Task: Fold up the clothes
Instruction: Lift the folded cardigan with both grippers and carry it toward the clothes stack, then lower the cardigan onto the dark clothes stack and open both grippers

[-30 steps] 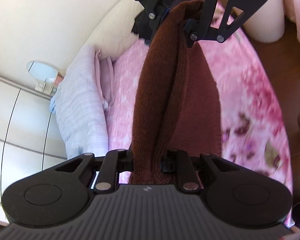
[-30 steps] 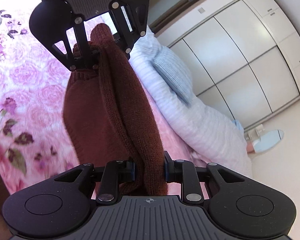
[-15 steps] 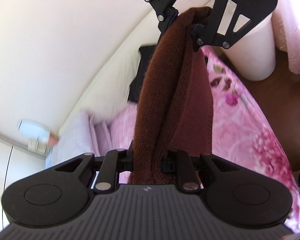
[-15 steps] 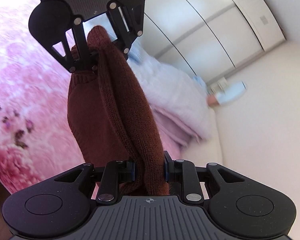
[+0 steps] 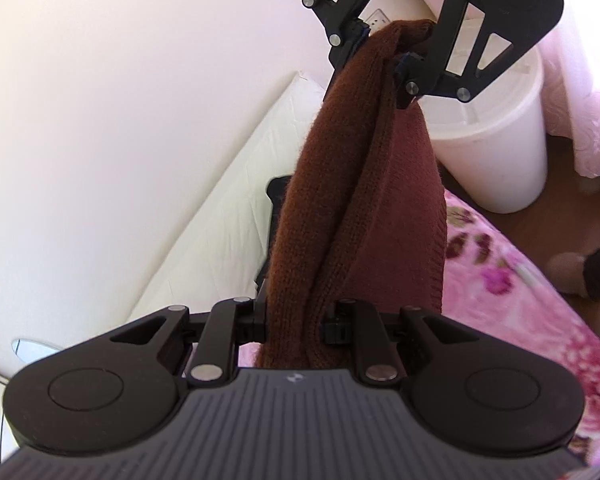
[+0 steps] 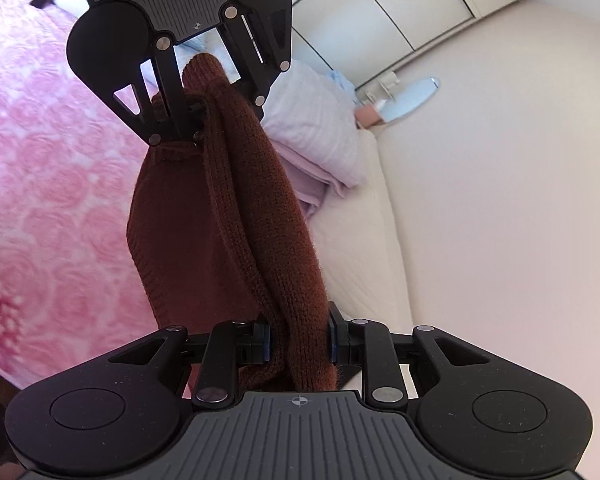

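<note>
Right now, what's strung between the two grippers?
Only the brown knit garment: it spans from the left gripper to the right gripper, bunched and clamped at both ends. Both wrist views show it.

I'm getting bright daylight in both feeds. The wall (image 5: 120,100) is washed pale, nearly blown out. The brown knit (image 5: 364,208) stays sharp up close, its inner folds in deep shadow. The pink floral bedspread (image 5: 540,320) smears soft towards the rim. Fisheye bends the wardrobe doors (image 6: 380,12), and corners vignette black.
</note>
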A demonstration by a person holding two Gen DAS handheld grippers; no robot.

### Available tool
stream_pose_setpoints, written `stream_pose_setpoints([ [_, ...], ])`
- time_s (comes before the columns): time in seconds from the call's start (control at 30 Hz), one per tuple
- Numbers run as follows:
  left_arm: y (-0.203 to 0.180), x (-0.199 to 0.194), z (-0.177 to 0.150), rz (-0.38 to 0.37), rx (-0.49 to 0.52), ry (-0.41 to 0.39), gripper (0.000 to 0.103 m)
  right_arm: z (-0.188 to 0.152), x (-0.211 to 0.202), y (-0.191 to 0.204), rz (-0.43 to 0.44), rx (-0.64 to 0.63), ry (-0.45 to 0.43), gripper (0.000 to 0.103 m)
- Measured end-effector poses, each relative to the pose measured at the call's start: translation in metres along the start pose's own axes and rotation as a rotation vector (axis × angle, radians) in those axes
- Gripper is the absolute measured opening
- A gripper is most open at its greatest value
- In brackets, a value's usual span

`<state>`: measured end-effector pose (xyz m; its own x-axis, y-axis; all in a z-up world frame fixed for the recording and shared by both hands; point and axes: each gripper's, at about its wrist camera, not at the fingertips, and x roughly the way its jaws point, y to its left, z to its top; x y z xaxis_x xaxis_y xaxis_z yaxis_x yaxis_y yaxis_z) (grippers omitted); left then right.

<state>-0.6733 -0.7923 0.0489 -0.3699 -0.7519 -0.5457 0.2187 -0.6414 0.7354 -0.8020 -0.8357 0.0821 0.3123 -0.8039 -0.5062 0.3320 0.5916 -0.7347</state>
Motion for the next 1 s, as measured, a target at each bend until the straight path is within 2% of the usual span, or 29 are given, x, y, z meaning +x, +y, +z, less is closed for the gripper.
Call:
stream_pose_setpoints([
  [0.17,0.035,0.074,0.03,0.083,0.004,0.039,0.016,-0.034,0.036,-0.05,-0.008,0.0,-0.013,0.024],
  [0.33,0.102,0.164,0.066,0.139,-0.029,0.109,0.017,-0.068,0.09,-0.09,-0.017,-0.031,-0.056,0.024],
  [0.43,0.147,0.208,0.078,0.248,-0.042,0.144,0.017,-0.09,0.127,-0.112,-0.023,-0.057,-0.09,0.024],
  [0.5,0.16,0.231,0.083,0.301,-0.047,0.16,0.016,-0.104,0.151,-0.127,-0.027,-0.074,-0.113,0.024],
  [0.53,0.159,0.242,0.082,0.307,-0.051,0.168,0.016,-0.111,0.164,-0.134,-0.029,-0.083,-0.124,0.025],
  [0.6,0.139,0.267,0.071,0.27,-0.053,0.192,0.016,-0.125,0.188,-0.149,-0.033,-0.101,-0.147,0.025],
  [0.67,0.096,0.3,0.05,0.191,-0.076,0.254,0.017,-0.142,0.214,-0.151,-0.014,-0.116,-0.154,0.025],
  [0.73,0.054,0.332,0.029,0.111,-0.099,0.316,0.017,-0.167,0.235,-0.104,0.083,-0.13,-0.107,0.025],
  [0.83,-0.002,0.37,0.004,-0.044,-0.117,0.422,0.019,-0.189,0.264,-0.054,0.215,-0.148,-0.032,0.025],
  [0.87,-0.011,0.371,0.002,-0.021,-0.09,0.421,0.019,-0.195,0.268,-0.042,0.231,-0.156,-0.021,0.025],
  [0.93,-0.021,0.367,0.0,0.009,-0.067,0.406,0.021,-0.201,0.259,-0.034,0.201,-0.172,-0.037,0.025],
  [0.97,-0.018,0.362,0.0,0.011,-0.075,0.39,0.023,-0.204,0.254,-0.033,0.195,-0.177,-0.037,0.033],
  [1.0,-0.016,0.356,0.0,0.013,-0.075,0.379,0.024,-0.208,0.248,-0.033,0.192,-0.179,-0.036,0.033],
])
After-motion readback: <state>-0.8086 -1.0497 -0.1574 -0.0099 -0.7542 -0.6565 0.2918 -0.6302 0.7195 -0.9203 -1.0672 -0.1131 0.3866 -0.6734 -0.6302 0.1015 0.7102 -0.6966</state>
